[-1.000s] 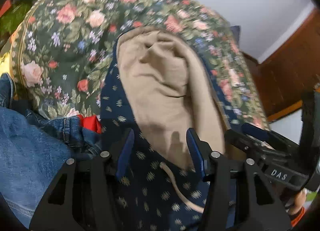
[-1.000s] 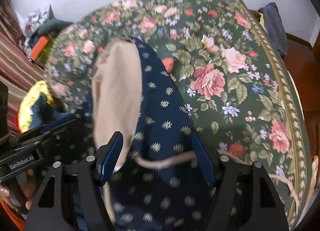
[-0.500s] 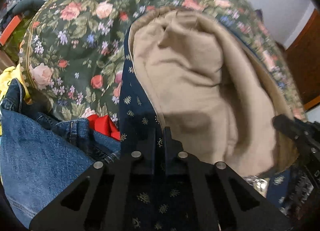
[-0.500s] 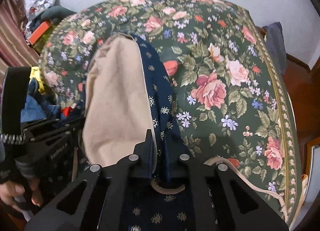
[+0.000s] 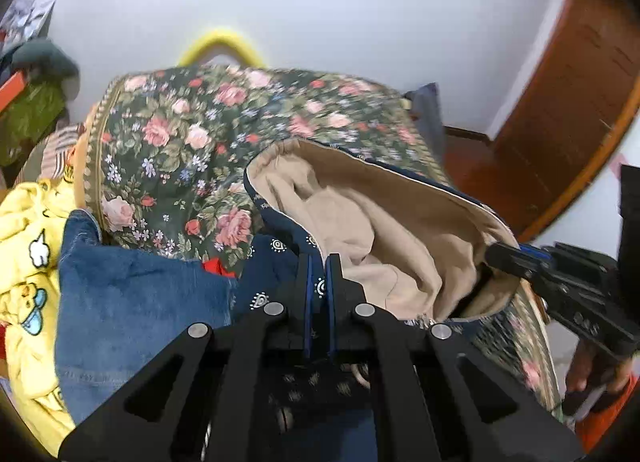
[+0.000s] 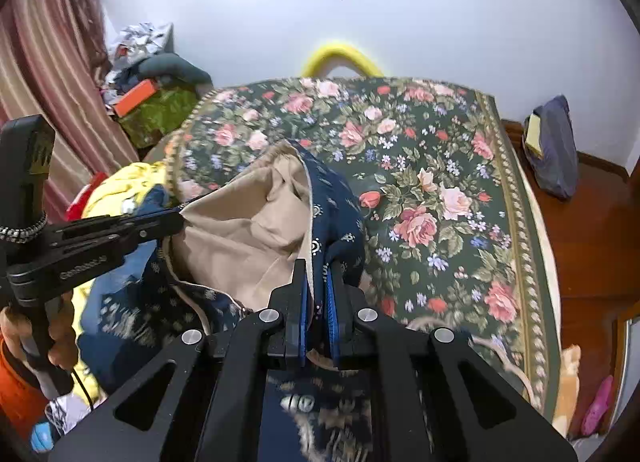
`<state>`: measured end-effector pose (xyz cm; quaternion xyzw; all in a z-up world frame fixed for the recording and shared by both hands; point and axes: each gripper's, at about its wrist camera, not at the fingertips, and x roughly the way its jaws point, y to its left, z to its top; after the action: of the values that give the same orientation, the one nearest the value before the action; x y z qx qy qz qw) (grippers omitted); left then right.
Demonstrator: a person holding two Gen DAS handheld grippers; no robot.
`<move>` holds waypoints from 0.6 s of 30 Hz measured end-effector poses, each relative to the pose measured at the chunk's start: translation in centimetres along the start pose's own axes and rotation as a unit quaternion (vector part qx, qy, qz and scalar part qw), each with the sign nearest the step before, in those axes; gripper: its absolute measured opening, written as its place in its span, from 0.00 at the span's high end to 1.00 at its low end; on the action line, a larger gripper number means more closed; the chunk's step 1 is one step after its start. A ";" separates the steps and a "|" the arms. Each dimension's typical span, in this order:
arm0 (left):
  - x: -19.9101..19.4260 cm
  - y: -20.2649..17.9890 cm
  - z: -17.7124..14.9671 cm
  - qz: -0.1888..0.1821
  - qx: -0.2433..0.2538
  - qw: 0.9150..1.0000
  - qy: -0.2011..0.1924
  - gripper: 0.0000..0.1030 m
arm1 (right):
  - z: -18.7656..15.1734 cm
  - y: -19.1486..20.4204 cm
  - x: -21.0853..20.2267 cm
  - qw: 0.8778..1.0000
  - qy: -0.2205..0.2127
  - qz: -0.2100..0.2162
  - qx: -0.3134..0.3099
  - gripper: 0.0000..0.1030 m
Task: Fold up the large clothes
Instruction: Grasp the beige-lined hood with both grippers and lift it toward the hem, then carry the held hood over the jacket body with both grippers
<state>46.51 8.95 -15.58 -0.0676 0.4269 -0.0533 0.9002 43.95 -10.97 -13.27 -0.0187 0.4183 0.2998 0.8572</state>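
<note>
Navy printed garment with a beige lining [image 5: 372, 230] hangs between my two tools, its near edge raised off the bed and its far end resting on the green floral bedspread [image 5: 172, 142]. Closest to me, my left gripper [image 5: 318, 282] has its blue pads pressed together on the navy edge, and my right gripper [image 6: 318, 294] pinches the same edge further to the right. One second ago both pairs of jaws stood spread over the flat cloth; now they are closed on it, and the cloth has come up so that the opening gapes and shows the beige inside. I judge that the grasp step is done and that the lift to shake out or spread the garment has started. To the near left lie blue denim jeans [image 5: 132, 294] and a yellow printed top [image 5: 24, 262], not yet handled. Far behind the bed I see the white wall [image 6: 440, 22].
</note>
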 end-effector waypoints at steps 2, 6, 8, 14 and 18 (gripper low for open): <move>-2.0 -0.6 -1.7 -0.011 0.010 1.000 -0.003 0.96 | -1.3 0.4 -1.3 1.000 -0.002 -0.002 -0.010 0.93; -3.9 -1.3 -5.6 -0.020 0.034 0.999 0.009 0.95 | -5.0 0.8 -3.1 1.000 0.010 -0.010 -0.024 0.93; -4.1 -1.4 -8.2 -0.014 0.048 0.998 0.022 0.95 | -6.9 0.7 -3.3 0.999 0.020 -0.012 -0.022 0.92; -2.2 -0.7 -14.8 -0.001 0.055 0.996 0.071 0.95 | -13.0 -0.2 -1.0 0.996 0.086 -0.027 -0.010 0.92; -1.3 0.3 -17.4 -0.015 0.028 0.996 0.088 0.93 | -15.7 -1.1 0.9 0.992 0.118 -0.050 -0.004 0.89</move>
<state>32.20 8.09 -25.47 -0.0442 0.5018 -0.0844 0.8597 33.81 -15.86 -24.34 -0.0781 0.5136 0.2538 0.8159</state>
